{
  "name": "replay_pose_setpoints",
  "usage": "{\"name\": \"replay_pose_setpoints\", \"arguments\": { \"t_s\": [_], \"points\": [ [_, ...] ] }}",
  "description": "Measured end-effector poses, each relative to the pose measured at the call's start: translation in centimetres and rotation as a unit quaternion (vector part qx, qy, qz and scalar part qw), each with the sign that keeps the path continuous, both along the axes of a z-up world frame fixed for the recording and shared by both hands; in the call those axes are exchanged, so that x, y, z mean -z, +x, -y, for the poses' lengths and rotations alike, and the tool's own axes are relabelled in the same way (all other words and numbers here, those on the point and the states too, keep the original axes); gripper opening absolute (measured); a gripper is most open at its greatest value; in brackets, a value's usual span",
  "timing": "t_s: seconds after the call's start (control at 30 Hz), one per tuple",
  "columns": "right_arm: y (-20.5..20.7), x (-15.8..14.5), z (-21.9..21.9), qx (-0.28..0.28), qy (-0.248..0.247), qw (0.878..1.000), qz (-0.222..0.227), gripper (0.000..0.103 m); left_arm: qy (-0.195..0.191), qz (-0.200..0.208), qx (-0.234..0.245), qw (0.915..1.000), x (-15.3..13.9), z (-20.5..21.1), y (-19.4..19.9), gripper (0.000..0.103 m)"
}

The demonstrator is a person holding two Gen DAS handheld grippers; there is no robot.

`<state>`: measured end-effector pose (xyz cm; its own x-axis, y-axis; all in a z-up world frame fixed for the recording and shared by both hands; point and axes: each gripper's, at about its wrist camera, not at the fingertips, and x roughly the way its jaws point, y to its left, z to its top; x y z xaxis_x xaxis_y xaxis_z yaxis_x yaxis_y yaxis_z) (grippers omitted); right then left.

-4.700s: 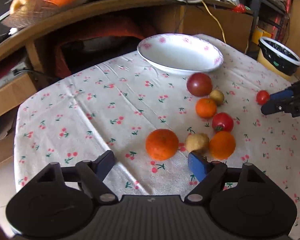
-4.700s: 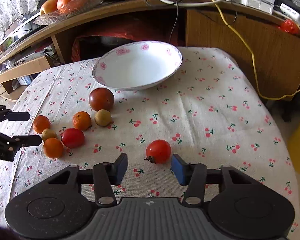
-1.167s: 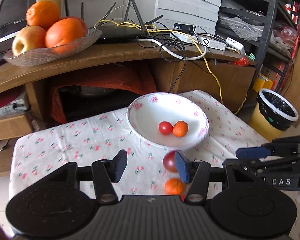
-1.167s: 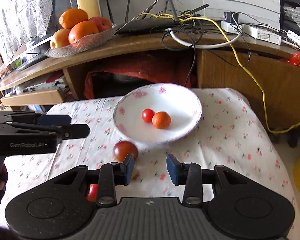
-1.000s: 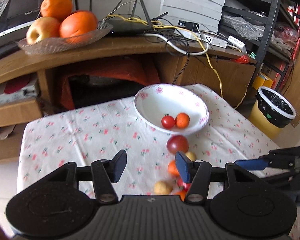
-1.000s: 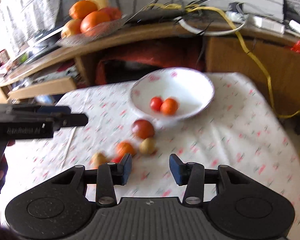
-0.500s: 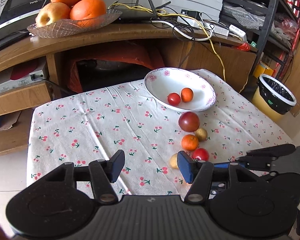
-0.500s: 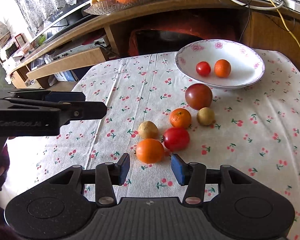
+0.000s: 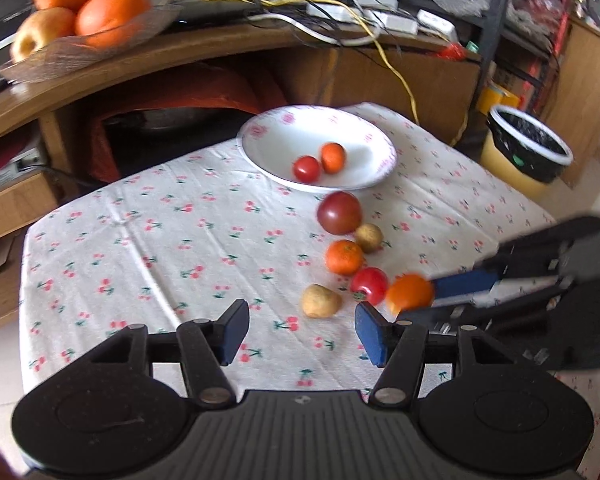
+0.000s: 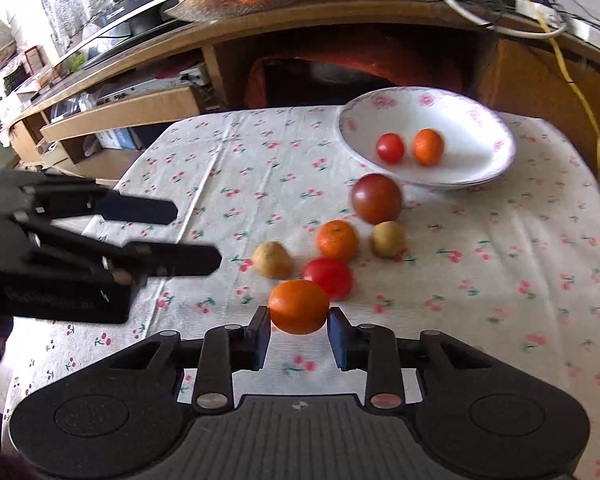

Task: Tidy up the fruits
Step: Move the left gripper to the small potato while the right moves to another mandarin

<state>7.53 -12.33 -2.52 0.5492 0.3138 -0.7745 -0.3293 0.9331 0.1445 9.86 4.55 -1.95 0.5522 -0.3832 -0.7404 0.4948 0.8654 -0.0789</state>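
Right gripper [image 10: 299,330]: jaws just closing, pads touching an orange [image 10: 299,306] on the table [image 10: 500,272], beside a red tomato [image 10: 329,276]. Left gripper [image 9: 300,330]: half open, empty. Bowl [image 10: 496,160]: holds one tomato, one orange.

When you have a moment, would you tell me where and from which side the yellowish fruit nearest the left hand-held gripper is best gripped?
Grip the yellowish fruit across its narrower middle, coming down from above on its left, open-cloth side. It is a lumpy oval lying flat; the red tomato sits close on its right, while the left hand-held gripper stands open and empty just before it.
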Motion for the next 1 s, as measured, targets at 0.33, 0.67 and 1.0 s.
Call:
{"name": "replay_pose_setpoints", "arguments": {
  "t_s": [0.33, 0.67, 1.0],
  "points": [
    [0.2, 1.0, 2.5, 0.012, 0.014, 1.000, -0.016, 0.026, 0.038, 0.011, 0.026, 0.9989, 2.6, 3.2, 1.4, 0.056],
    [0.7, 1.4, 4.1, -0.003, 0.013, 1.000, -0.017, 0.026, 0.079, 0.033, 0.043, 0.9954, 2.8, 4.2, 1.4, 0.038],
    [0.6, 1.3, 4.7, -0.010, 0.013, 1.000, -0.004, 0.028, 0.087, 0.029, 0.055, 0.9942, 2.6, 3.4, 0.0, 0.038]
  ]
}}
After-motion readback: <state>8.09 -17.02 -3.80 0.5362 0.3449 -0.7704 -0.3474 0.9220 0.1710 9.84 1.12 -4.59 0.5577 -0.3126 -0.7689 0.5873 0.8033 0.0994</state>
